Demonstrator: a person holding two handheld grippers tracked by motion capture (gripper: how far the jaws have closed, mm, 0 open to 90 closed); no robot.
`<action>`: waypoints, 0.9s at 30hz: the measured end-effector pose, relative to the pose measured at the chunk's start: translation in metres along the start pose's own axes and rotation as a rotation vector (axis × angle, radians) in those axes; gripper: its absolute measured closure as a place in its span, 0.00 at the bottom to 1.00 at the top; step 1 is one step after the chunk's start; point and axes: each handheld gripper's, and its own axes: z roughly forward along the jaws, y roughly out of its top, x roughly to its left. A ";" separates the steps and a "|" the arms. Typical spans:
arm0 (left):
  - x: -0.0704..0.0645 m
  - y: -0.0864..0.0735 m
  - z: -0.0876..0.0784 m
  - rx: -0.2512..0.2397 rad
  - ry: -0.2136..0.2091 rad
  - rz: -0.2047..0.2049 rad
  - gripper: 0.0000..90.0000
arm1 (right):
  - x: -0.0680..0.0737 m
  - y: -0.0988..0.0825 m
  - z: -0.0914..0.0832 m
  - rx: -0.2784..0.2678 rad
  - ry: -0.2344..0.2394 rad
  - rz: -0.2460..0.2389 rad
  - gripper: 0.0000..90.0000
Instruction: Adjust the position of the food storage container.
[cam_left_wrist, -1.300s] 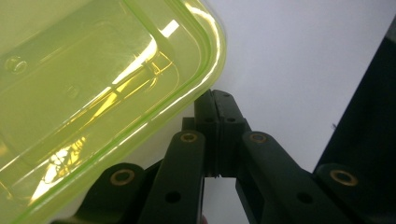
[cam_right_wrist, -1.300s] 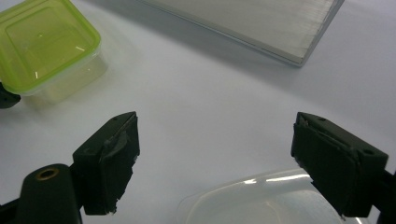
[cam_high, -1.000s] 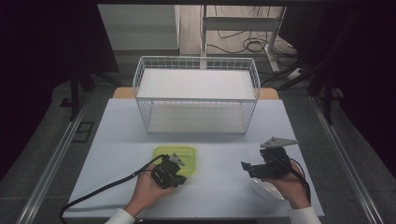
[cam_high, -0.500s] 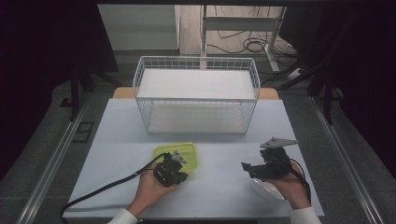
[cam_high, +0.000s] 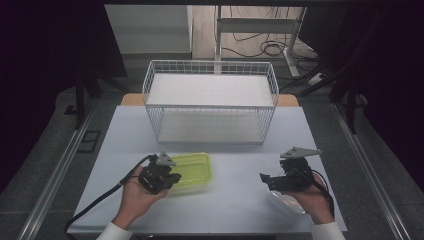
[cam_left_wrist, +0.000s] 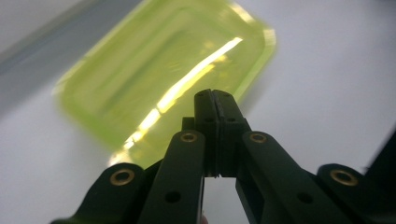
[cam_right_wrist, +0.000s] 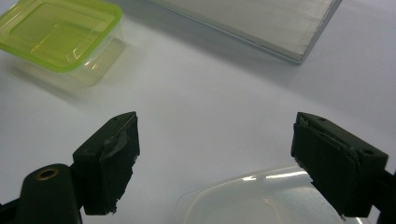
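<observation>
High view: a yellow-green container (cam_high: 192, 170) with a translucent lid and clear lower walls lies in the lower centre-left of the frame, on the white table (cam_high: 235, 205), below the white wire basket (cam_high: 210, 100) that occupies the upper centre. The container is a shallow rectangle with rounded corners and a raised rim; a recessed panel shows in the lid. In the left gripper view it appears blurred, spanning the upper left and centre of the frame, with a bright streak of reflected light across the lid.

The left gripper (cam_high: 167, 177) sits at the container's left end. Its 2 black jaws are pressed flat together, and whether the container's edge is pinched between them cannot be told. The right gripper (cam_high: 265, 178) sits in the lower right of the high view, jaws spread wide with nothing between them; a clear lid (cam_right_wrist: 261, 200) lies on the table under it, at the bottom of the right gripper view.

Compared with the frame 1 second earlier, the container has shifted toward the right and slightly upward in the frame, and the left gripper has moved with it. The right gripper and the basket keep their places.
</observation>
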 end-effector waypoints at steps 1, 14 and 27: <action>0.008 -0.004 -0.002 0.000 0.015 -0.025 1.00 | 0.000 0.000 0.000 0.000 0.000 -0.002 0.17; 0.050 -0.024 0.022 0.075 0.050 -0.140 1.00 | 0.004 0.002 0.001 -0.002 -0.002 -0.011 0.17; 0.054 -0.014 0.033 0.047 0.040 -0.165 1.00 | 0.005 0.002 0.001 0.006 0.000 -0.015 0.17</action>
